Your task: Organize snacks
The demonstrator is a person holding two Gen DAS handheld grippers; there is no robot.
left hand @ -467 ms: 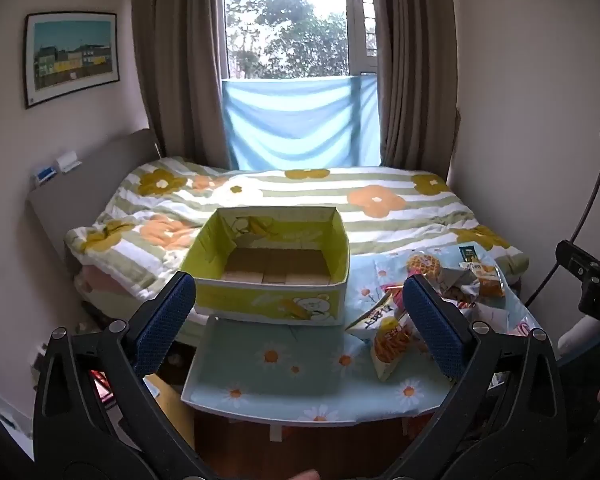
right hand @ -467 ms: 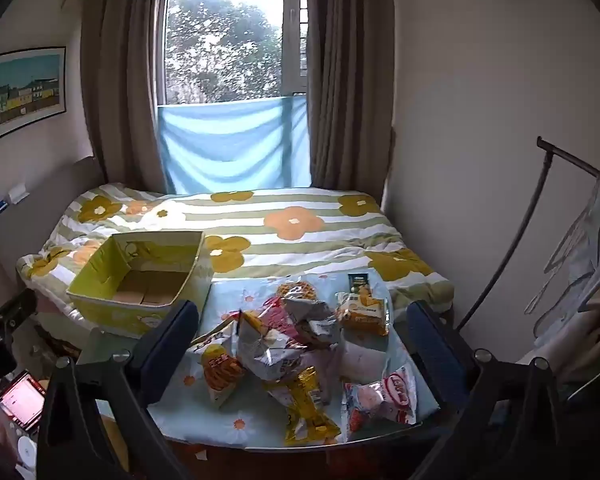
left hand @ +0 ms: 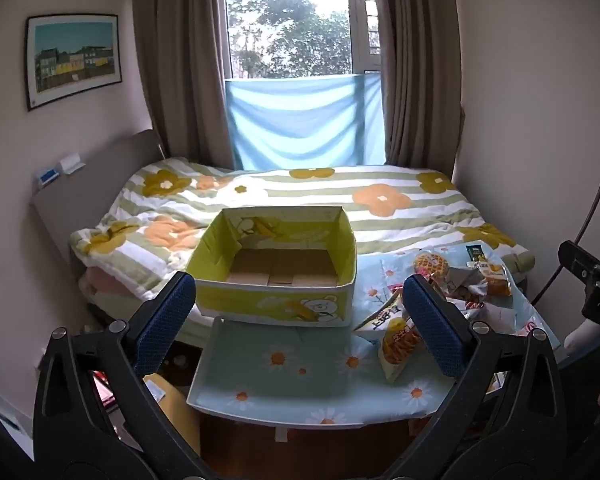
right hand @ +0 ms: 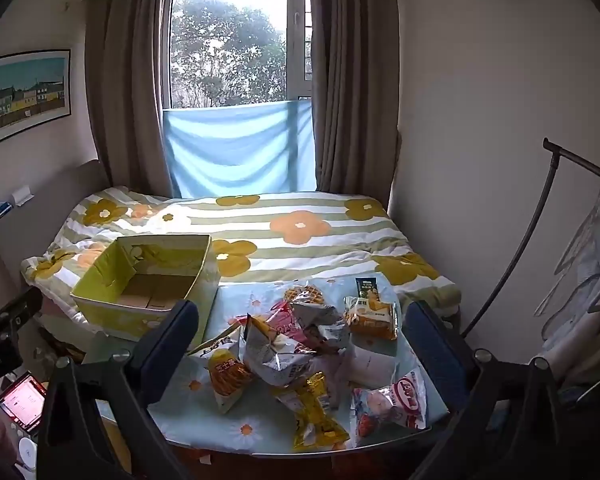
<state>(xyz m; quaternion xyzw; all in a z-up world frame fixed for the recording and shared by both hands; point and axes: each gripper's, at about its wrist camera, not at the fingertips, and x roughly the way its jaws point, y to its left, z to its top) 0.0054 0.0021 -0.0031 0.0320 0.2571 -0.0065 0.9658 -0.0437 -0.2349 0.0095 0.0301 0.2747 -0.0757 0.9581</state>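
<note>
1. The snacks [right hand: 300, 352] are a loose heap of crinkled packets on the right half of the daisy-print table [left hand: 300, 368] — a silver-and-orange bag on top, a yellow wrapper [right hand: 316, 412] at the near edge, a pink-and-white packet [right hand: 396, 404] to its right, a waffle pack [right hand: 304, 294] at the far side.
2. The yellow box [left hand: 276, 268] sits on the table's far left, just beside the heap, open-topped and showing bare cardboard inside.
3. Both tools are released: the left gripper [left hand: 300, 320] and right gripper [right hand: 300, 340] stand spread wide, nothing between the pads, each short of the table.
4. Packets overlap, so the lower ones are half hidden; their print is too small to read.
5. The box's long side runs across the table — left to right.
</note>
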